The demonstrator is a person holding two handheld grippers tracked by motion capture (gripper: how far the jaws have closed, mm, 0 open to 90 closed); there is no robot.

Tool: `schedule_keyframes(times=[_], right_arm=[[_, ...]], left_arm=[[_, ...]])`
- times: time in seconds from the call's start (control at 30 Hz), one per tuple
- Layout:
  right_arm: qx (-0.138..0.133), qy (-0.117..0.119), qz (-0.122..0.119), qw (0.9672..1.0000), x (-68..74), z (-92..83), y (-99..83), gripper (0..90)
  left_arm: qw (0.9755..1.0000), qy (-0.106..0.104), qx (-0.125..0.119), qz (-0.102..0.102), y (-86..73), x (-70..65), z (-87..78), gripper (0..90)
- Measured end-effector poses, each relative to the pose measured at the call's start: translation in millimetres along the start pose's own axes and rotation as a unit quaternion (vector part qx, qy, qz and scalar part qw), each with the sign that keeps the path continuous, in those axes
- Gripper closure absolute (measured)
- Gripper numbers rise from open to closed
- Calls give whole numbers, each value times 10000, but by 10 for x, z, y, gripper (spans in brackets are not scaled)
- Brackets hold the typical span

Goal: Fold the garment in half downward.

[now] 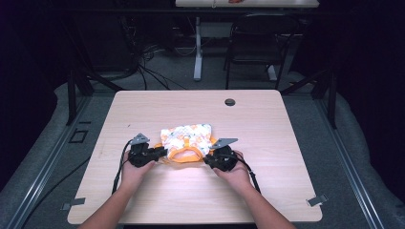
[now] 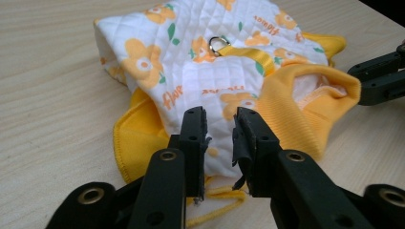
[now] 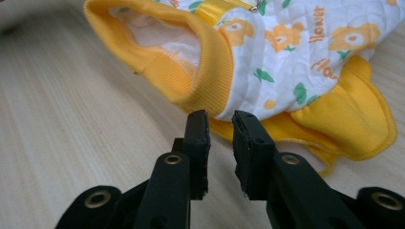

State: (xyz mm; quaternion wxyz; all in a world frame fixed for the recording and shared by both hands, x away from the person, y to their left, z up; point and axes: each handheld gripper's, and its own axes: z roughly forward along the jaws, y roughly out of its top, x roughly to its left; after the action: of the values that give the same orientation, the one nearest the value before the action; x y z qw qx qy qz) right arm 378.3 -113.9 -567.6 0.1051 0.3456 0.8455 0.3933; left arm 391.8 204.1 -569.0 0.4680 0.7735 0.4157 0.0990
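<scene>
**Two tools at a small flowered garment on the counter**

A dim room with dark floor, cables and a black chair [image 1: 258,43] fills the upper half of the high view; below it sits a pale wooden counter [image 1: 267,191] with a small round hole [image 1: 230,102] near its far edge. A small quilted garment [image 1: 187,134], white with orange flowers and a yellow ribbed trim, lies flat on the counter just below the centre of that frame.

The left tool [image 1: 162,152] comes in from the lower left, held in a hand [image 1: 133,174], with its tip at the garment's left yellow edge. In the left gripper view the garment [image 2: 210,71] fills the upper middle of the frame. The two black jaws stand a little apart with a clear gap; the white quilted cloth shows behind that gap, and whether the pads touch it cannot be told. A metal ring [image 2: 218,44] on a yellow strap sits near the top centre, and a loose yellow cord [image 2: 215,210] lies on the wood under the jaws.

The right tool [image 1: 208,160] comes in from the lower right, held in the other hand [image 1: 236,174], with its tip just beside the garment's right edge. In the right gripper view its jaws are also parted, with bare wood between them, and the ribbed yellow opening [image 3: 200,71] of the garment [image 3: 296,52] lies just beyond the tips, apart from them.
</scene>
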Motion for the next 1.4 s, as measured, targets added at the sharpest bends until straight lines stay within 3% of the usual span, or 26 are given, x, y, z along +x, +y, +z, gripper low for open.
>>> schedule_keyframes(times=[0.13, 0.33, 0.57, 0.77, 0.8, 0.9, 1.13, 1.4], right_arm=[[19, 5, -167, 9999, 69, -89, 27, 695], [-44, 102, -221, 9997, 156, -237, 39, 605], [-27, 184, -317, 9993, 231, -367, -30, 549], [41, 104, -388, 9992, 259, -466, -123, 504], [88, 136, -331, 9993, 250, -487, -156, 481], [113, 165, -253, 9995, 249, -501, -199, 474], [309, 62, -421, 9986, 276, -557, -320, 472], [346, -117, -407, 9985, 234, -489, -438, 472]], left_arm=[[9999, 39, -35, 122, 26, -71, -91, 654], [9998, -123, -131, 99, 9, -140, -234, 594], [9995, -119, -218, 177, -46, -204, -391, 539], [9996, -139, -137, 209, -154, -213, -515, 528], [9994, -130, -82, 301, -188, -213, -551, 530], [9993, -111, -4, 367, -236, -236, -585, 531], [9974, -58, 179, 700, -343, -315, -680, 536], [9975, -60, 184, 683, -435, -299, -663, 529]])
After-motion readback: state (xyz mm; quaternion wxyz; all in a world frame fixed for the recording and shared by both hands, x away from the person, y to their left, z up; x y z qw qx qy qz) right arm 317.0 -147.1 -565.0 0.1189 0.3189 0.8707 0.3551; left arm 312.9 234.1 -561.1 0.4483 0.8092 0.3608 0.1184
